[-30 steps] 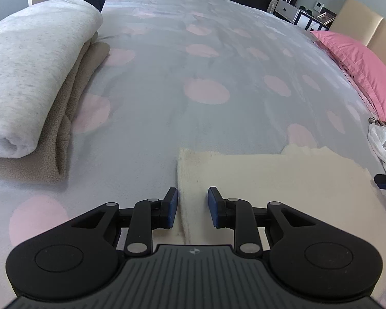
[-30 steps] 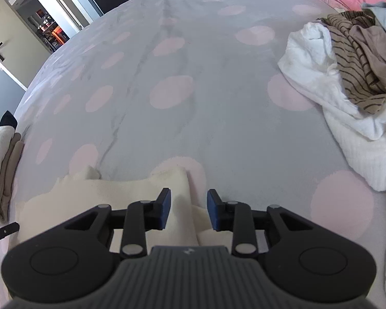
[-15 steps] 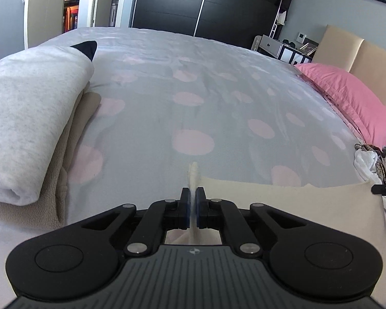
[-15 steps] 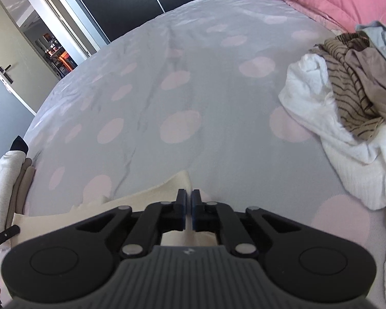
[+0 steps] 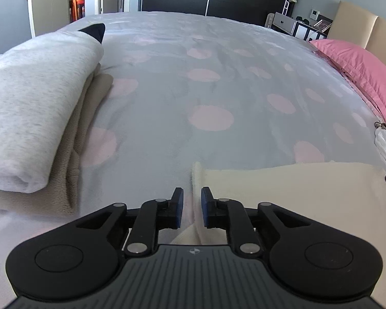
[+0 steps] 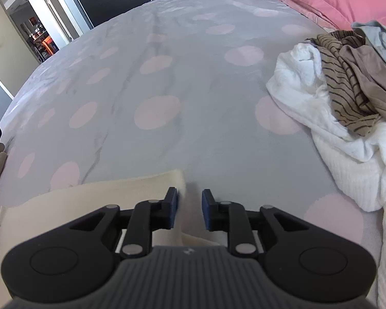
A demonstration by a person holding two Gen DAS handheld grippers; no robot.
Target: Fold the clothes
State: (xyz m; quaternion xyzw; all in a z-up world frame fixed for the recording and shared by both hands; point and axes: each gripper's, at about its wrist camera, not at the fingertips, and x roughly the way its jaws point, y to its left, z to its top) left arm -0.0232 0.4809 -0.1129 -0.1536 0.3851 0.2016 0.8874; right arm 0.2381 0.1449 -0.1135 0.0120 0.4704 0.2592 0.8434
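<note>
A cream garment (image 5: 283,195) lies flat on the spotted grey bed cover (image 5: 205,90), close in front of me. Its left edge runs up between the jaws of my left gripper (image 5: 192,200). Those jaws are opening, and the blue pads stand clear of the cloth. In the right wrist view the same cream garment (image 6: 103,200) ends in a corner beside the left pad of my right gripper (image 6: 189,203). That gripper is opening too and does not pinch the cloth.
A folded light grey sweater (image 5: 33,108) rests on a folded beige fleece (image 5: 72,180) at the left. A heap of unfolded clothes (image 6: 347,90) lies at the right, with a pink pillow (image 5: 360,72) behind it. Wardrobe doors stand past the bed.
A second ago both grippers stood open over the cream garment. Half a second ago both were shut on its edges. Now both sets of jaws have parted again.
</note>
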